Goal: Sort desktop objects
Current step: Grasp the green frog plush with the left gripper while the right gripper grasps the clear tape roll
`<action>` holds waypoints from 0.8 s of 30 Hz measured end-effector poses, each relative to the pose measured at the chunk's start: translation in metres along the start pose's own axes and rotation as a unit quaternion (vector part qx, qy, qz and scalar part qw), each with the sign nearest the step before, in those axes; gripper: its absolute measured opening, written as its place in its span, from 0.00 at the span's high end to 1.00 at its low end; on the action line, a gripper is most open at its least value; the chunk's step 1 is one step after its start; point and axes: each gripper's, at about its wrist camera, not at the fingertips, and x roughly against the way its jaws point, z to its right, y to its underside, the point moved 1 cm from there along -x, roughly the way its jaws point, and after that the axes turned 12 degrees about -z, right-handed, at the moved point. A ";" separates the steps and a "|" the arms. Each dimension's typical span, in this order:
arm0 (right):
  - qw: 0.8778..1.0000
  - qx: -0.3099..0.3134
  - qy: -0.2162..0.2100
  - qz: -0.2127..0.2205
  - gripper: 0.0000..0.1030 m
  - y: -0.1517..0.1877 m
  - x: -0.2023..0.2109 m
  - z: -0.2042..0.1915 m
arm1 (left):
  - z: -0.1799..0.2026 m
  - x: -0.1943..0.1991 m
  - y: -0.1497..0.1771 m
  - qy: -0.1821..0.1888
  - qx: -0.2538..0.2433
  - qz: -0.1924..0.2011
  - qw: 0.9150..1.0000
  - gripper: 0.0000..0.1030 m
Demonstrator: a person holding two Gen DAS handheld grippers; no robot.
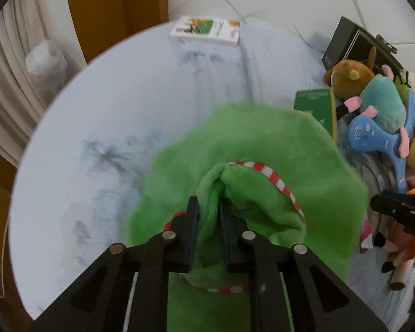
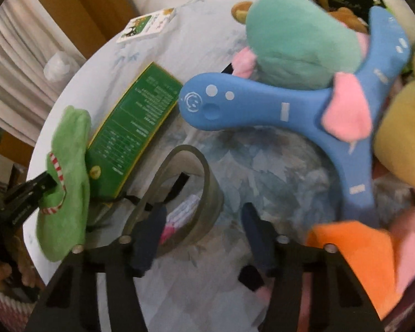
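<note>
My left gripper [image 1: 209, 207] is shut on a green plush toy [image 1: 262, 149] with a red-and-white striped trim, held above the round table [image 1: 124, 96]. The same toy shows at the left of the right wrist view [image 2: 69, 166], pinched by the left gripper [image 2: 51, 184]. My right gripper [image 2: 204, 215] is open and empty, low over the table beside a roll of clear tape [image 2: 204, 193]. Ahead of it lie a blue plastic toy [image 2: 262, 105], a teal plush [image 2: 298, 38] and a green box [image 2: 135, 127].
A white card box [image 1: 206, 30] lies at the table's far edge. A black box [image 1: 348, 41], a brown plush [image 1: 348, 77], a yellow plush [image 2: 404, 127] and an orange plush [image 2: 359, 260] crowd the right side. A pink-white basket [image 2: 5, 301] sits low left.
</note>
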 end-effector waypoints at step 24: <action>0.987 0.031 0.030 0.156 0.85 0.046 0.113 -0.010 | 0.064 0.121 0.039 0.024 -0.063 0.160 0.985 0.91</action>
